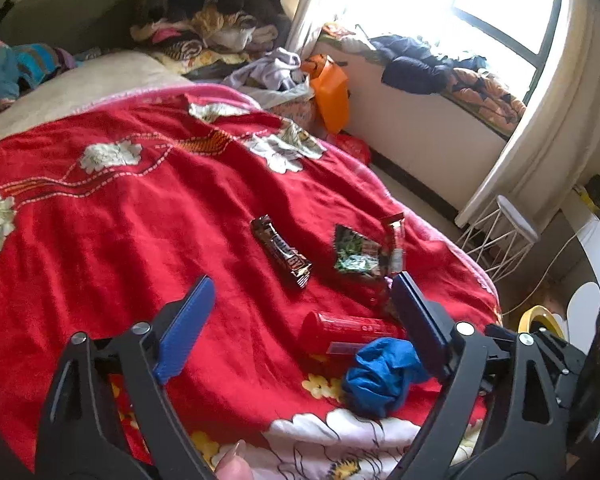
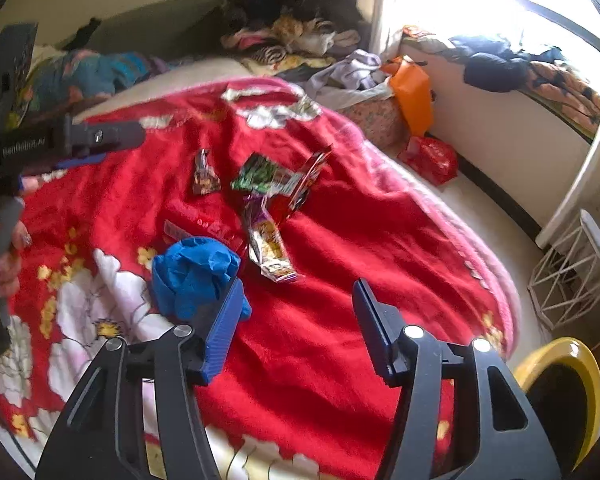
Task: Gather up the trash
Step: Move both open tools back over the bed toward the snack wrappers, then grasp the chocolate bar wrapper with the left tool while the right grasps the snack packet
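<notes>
Left gripper (image 1: 302,300): jaws spread, empty.
Right gripper (image 2: 298,304): jaws apart, empty.
Trash: crumpled blue plastic wad (image 2: 194,274) on the red flowered blanket (image 2: 340,240), near its foot edge.
Relation: wad touches right gripper's left finger, outside the gap; right hand nearer.

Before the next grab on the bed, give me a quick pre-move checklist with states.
1. Left hand-held gripper empty, jaws apart: ok.
2. Right hand-held gripper empty, jaws apart: ok.
3. Trash in view on the red blanket: brown snack bar wrapper, green wrapper, red cylinder, crumpled blue glove: ok.
4. Blue glove clear of the right gripper's fingers: not ok, one finger overlaps its edge in the right wrist view.
5. Yellow-rimmed bin in view beside the bed: ok.
6. Whether the bin has room: cannot tell, its inside is dark.
</notes>
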Demonstrator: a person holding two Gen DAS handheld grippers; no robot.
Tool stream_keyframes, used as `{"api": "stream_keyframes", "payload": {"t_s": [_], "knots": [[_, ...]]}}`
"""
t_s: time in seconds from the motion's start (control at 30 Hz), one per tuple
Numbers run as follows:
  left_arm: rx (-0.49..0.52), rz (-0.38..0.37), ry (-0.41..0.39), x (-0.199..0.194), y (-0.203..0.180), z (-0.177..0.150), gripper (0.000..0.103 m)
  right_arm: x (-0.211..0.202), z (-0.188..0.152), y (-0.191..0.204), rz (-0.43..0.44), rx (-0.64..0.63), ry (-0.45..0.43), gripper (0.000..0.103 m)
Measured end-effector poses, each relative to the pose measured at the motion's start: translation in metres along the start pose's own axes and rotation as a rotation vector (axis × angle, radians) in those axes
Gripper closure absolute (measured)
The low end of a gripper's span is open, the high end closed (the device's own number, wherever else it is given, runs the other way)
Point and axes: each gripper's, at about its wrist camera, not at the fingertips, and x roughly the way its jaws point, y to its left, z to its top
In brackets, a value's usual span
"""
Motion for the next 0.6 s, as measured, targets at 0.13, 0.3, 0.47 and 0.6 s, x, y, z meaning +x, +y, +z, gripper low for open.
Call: {"api": "stream_keyframes", "payload": {"t_s": [0.13,0.3,0.47,0.6], "knots": [[-0.010,0.002,0.035,0.017,0.003,0.003,0.029,0.020,0.000,0.004,-0.012,-0.039,0.040,0.056],[-0.032,-0.008,0.076,0.038,0.004,0.005,0.033,0.036,0.002,0.006,-0.024,-0.084,0.063,0.060],[-0.054,0.002,0.116,0.060,0.009,0.008,0.037,0.043,0.007,0.012,-0.016,-0.125,0.066,0.065],[-0.086,0.004,0.135,0.074,0.014,0.009,0.040,0.048,0.007,0.013,-0.001,-0.121,0.069,0.077]]}}
